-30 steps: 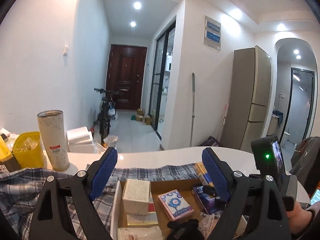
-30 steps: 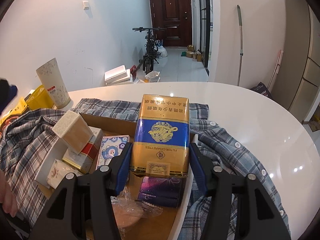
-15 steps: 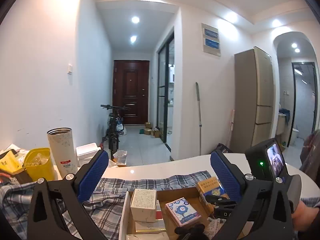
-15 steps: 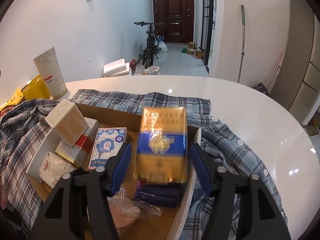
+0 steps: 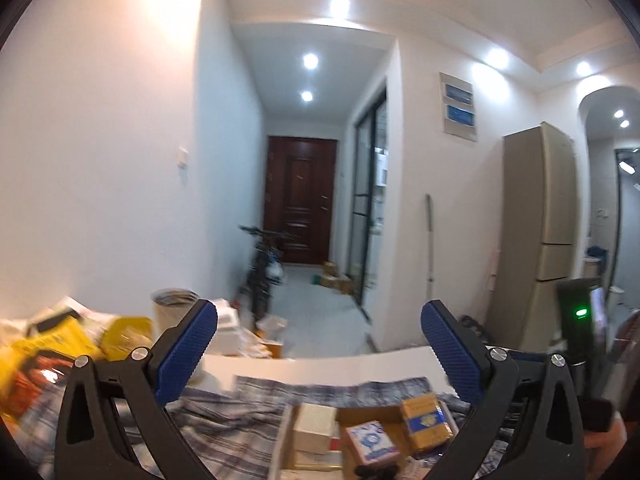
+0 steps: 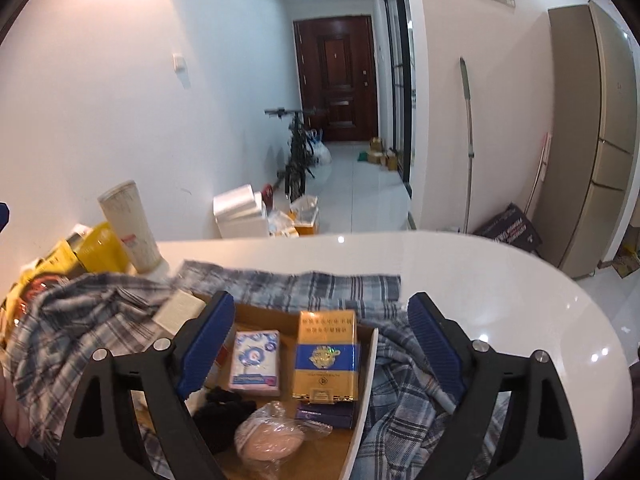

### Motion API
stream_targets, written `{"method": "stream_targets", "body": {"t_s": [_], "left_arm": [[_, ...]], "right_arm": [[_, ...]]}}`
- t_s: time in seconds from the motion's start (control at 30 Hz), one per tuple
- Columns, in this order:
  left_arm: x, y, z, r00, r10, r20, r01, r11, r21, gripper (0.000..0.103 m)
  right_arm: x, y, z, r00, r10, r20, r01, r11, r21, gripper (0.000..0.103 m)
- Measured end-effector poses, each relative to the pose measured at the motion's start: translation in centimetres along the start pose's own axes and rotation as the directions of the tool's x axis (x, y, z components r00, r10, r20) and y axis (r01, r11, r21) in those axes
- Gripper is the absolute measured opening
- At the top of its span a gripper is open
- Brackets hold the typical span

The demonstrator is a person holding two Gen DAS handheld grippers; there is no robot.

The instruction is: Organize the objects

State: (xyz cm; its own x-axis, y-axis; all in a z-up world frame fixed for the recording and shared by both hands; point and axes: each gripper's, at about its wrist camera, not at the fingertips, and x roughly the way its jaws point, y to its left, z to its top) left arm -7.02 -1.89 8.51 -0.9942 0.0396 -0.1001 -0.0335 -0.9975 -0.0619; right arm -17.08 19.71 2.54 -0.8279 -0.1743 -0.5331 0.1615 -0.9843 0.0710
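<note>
A gold and blue cigarette carton [image 6: 325,356] lies in the open cardboard box [image 6: 366,384], on top of a dark purple box [image 6: 326,414]. Beside it lie a white and blue packet [image 6: 256,358], a wrapped round bun [image 6: 272,440] and a cream box [image 6: 179,312]. My right gripper [image 6: 320,344] is open and empty, raised above the carton. My left gripper [image 5: 320,344] is open and empty, held high; the carton [image 5: 426,424], packet [image 5: 370,442] and cream box [image 5: 314,426] show low in its view.
The box sits on plaid shirts [image 6: 80,320] on a white round table [image 6: 500,280]. A tall speckled cup [image 6: 130,226] and yellow bags [image 6: 92,248] stand at the left. A fridge [image 6: 592,140] stands at the right.
My right gripper opened, let go of the cigarette carton into the box, and drew back and up. My left gripper rose and tilted up.
</note>
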Motion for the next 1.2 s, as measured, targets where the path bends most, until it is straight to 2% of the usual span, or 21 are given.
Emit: {"method": "stream_targets", "body": {"t_s": [0.07,0.13,0.2,0.23,0.43,0.53,0.63,0.73,0.97,1.07,1.2], "left_arm": [[-1.5,-0.1,0.8,1.0,-0.012,0.018,0.012,1.0,-0.005,0.103],[-3.2,-0.3,1.5,0.999,-0.033,0.043,0.033,0.999,-0.015,0.103],[-4.7,-0.7,2.1,0.999,-0.013,0.045,0.013,1.0,-0.008,0.103],[-5.4,-1.0,2.5,0.999,-0.004,0.04,0.004,1.0,-0.003,0.103],[-10.1,-2.2,4.5,0.994,-0.082,0.071,0.082,0.997,-0.002,0.103],[-12.4,-2.8,5.4,0.992,-0.058,0.114,0.056,0.998,0.022,0.103],[-15.4,-3.1,6.2,0.984,-0.088,0.156,0.086,0.996,0.021,0.103],[-18.2,-3.2,6.7,0.974,-0.121,0.191,0.121,0.993,0.014,0.103],[-24.3,-3.0,6.6,0.95,-0.182,0.252,0.185,0.983,0.015,0.103],[-26.2,-2.7,6.2,0.938,-0.202,0.281,0.209,0.978,0.005,0.103],[-27.7,-2.9,4.9,0.931,-0.208,0.301,0.21,0.977,0.027,0.103]], "right_arm": [[-1.7,0.2,0.6,1.0,0.007,0.026,-0.007,1.0,-0.01,0.099],[-3.3,0.4,1.1,0.999,0.006,0.053,-0.005,1.0,-0.013,0.1],[-5.2,0.2,1.4,0.996,0.011,0.084,-0.011,1.0,-0.001,0.102],[-6.2,0.1,1.5,0.995,0.017,0.1,-0.018,1.0,0.005,0.103],[-12.7,0.1,1.9,0.98,0.067,0.187,-0.067,0.998,-0.007,0.103],[-15.8,0.7,2.0,0.969,0.067,0.238,-0.059,0.997,-0.042,0.103],[-18.3,1.4,1.4,0.957,0.023,0.289,0.006,0.995,-0.1,0.103],[-20.7,1.7,0.7,0.944,0.005,0.331,0.037,0.992,-0.119,0.103],[-25.5,2.0,-0.1,0.915,0.048,0.402,0.001,0.993,-0.119,0.103],[-26.6,2.0,-0.3,0.907,0.08,0.414,-0.031,0.992,-0.123,0.103],[-27.7,2.2,-1.1,0.903,0.109,0.416,-0.054,0.988,-0.143,0.103]]}}
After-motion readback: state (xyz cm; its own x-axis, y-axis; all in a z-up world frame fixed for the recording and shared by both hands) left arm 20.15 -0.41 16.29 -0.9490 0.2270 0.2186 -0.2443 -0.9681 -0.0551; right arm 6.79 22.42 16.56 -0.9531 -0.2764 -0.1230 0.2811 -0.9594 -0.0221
